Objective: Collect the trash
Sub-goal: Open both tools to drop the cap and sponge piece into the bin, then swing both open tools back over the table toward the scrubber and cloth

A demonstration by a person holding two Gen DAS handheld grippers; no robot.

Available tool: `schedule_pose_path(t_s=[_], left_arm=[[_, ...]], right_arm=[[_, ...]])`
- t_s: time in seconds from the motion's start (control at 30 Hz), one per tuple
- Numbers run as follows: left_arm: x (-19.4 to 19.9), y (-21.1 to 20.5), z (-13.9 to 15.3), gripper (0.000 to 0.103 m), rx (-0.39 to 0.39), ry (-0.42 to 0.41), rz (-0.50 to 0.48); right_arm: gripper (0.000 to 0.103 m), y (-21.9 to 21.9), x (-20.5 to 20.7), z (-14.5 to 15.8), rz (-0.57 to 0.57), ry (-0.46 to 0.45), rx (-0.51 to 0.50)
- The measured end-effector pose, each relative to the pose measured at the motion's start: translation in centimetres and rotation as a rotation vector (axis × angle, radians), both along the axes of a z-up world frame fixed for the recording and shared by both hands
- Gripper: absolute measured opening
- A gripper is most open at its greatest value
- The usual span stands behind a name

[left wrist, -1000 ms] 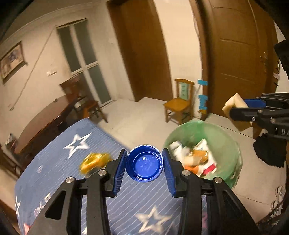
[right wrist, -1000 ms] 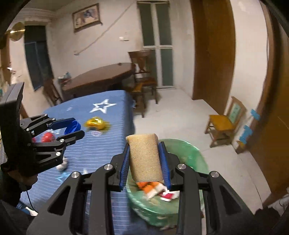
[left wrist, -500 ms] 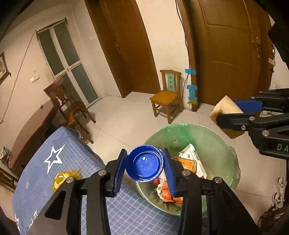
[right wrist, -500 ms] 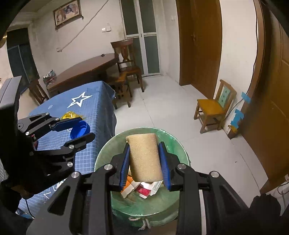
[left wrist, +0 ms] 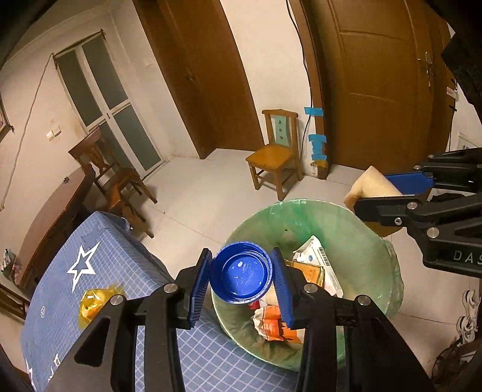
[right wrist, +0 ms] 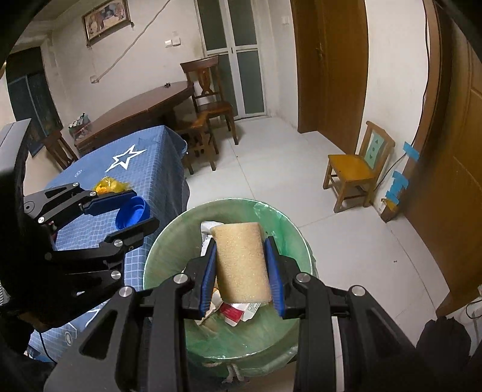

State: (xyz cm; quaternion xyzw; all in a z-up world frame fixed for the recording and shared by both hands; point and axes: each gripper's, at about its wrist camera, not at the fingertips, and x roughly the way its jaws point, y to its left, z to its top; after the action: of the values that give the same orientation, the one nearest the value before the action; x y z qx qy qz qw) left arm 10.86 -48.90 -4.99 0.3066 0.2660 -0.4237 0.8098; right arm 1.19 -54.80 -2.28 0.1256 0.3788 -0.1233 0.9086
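Left wrist view: my left gripper (left wrist: 241, 273) sat at lower centre of the frame, jaws partly closed and clamped on a blue lid (left wrist: 241, 273), its open hollow facing the camera. The lid hung over the near left rim of the green-lined trash bin (left wrist: 355, 229), which filled the lower right. Inside the bin I saw a white barcoded wrapper (left wrist: 319, 256) and orange packets (left wrist: 277, 327). At the right edge my right gripper (left wrist: 370, 193) held a tan sponge (left wrist: 369, 185) above the bin's far right rim. A yellow wrapper (left wrist: 96, 301) lay on the blue star-print tablecloth (left wrist: 120, 271) at lower left.

Right wrist view: my right gripper (right wrist: 241, 262) at lower centre was narrowly closed on the sponge (right wrist: 241, 262), which stood upright between the pads directly over the bin (right wrist: 289, 235). Only this view showed the framed picture (right wrist: 105, 19) at upper left and the left gripper (right wrist: 132, 212) from the side, with the lid (right wrist: 132, 212) hanging over the tablecloth's edge (right wrist: 150, 169), just beside the bin's rim. The red and white packet (right wrist: 233, 310) under the sponge also showed only here.

Change from a second earlier: both grippers had come forward and down. In the left view the lid had stood over the cloth; now it was at the bin's rim. Both grips were unchanged.
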Motion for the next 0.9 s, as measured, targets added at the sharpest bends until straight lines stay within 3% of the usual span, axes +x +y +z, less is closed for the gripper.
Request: schedule_pose_path(t_s=[0.17, 0.27, 0.3, 0.33, 0.37, 0.9], left_arm=[[0.4, -0.3, -0.6, 0.042, 0.003, 0.010, 0.007], [1.6, -0.3, -1.2, 0.045, -0.017, 0.054, 0.060], [2.1, -0.3, -1.4, 0.061, -0.029, 0.080, 0.082], [2.4, -0.1, -1.4, 0.072, -0.041, 0.095, 0.095], [2.7, 0.2, -1.5, 0.073, -0.055, 0.103, 0.107], [3.1, 2.2, -1.1, 0.072, -0.083, 0.116, 0.097]], right_arm=[[0.030, -0.1, 0.6, -0.3, 0.001, -0.003, 0.009], [0.031, -0.3, 1.2, -1.0, -0.003, 0.001, 0.014], [0.033, -0.2, 1.3, -1.2, -0.002, 0.006, 0.011], [0.045, -0.3, 1.7, -1.6, 0.000, 0.017, 0.021], [0.048, -0.4, 1.8, -1.9, -0.003, 0.017, 0.028], [0.048, -0.1, 1.8, -2.2, -0.018, 0.019, 0.014]])
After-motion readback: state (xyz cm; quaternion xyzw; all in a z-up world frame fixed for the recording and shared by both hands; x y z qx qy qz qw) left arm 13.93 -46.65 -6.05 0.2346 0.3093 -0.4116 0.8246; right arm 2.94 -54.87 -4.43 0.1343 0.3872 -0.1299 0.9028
